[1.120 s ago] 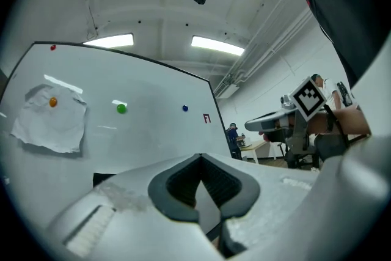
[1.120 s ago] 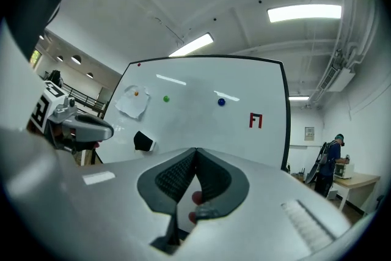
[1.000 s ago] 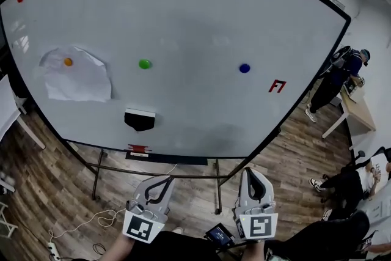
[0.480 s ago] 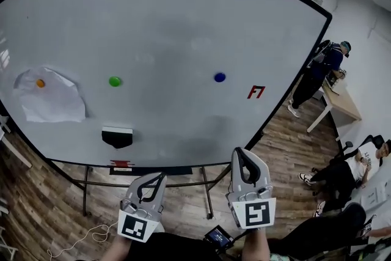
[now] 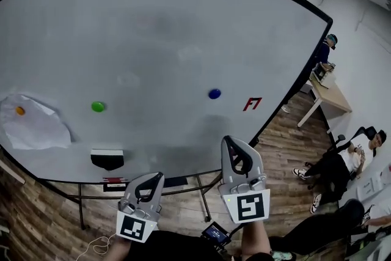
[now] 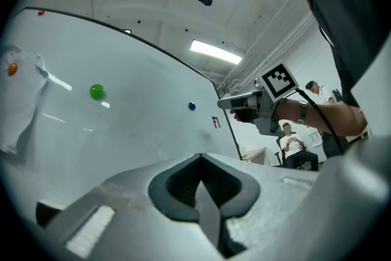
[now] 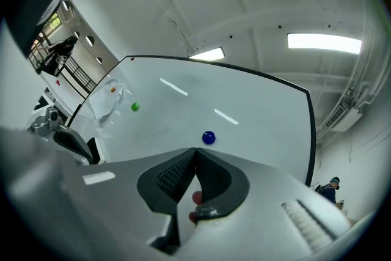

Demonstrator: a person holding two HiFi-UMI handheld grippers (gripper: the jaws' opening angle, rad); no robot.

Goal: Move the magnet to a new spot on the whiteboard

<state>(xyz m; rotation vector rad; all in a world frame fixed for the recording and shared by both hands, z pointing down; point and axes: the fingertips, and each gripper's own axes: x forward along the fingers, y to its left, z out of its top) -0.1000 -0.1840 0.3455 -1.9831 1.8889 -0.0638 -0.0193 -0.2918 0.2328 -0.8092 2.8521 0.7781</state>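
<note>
A blue magnet [image 5: 214, 93] sticks to the whiteboard [image 5: 153, 27] right of centre, with a green magnet [image 5: 98, 106] further left. An orange magnet [image 5: 20, 110] pins a paper sheet [image 5: 33, 128] at the left edge. My right gripper [image 5: 229, 142] is shut and empty, raised below the blue magnet [image 7: 209, 137] and apart from it. In the right gripper view its jaws [image 7: 195, 151] point just under that magnet. My left gripper [image 5: 157, 176] hangs lower, shut and empty. The left gripper view shows the green magnet [image 6: 96, 91], the blue magnet [image 6: 192, 106] and the right gripper [image 6: 227, 104].
A black eraser [image 5: 107, 158] sits low on the board, and a red mark [image 5: 252, 104] is drawn near its right edge. The board stands on a metal frame [image 5: 204, 198] over wooden floor. People [image 5: 348, 159] and a desk [image 5: 330, 95] are at the right.
The head view has swung right and up, so the magnets have slid left and down in it. My right gripper has risen closer to the board. The left has stayed low.
</note>
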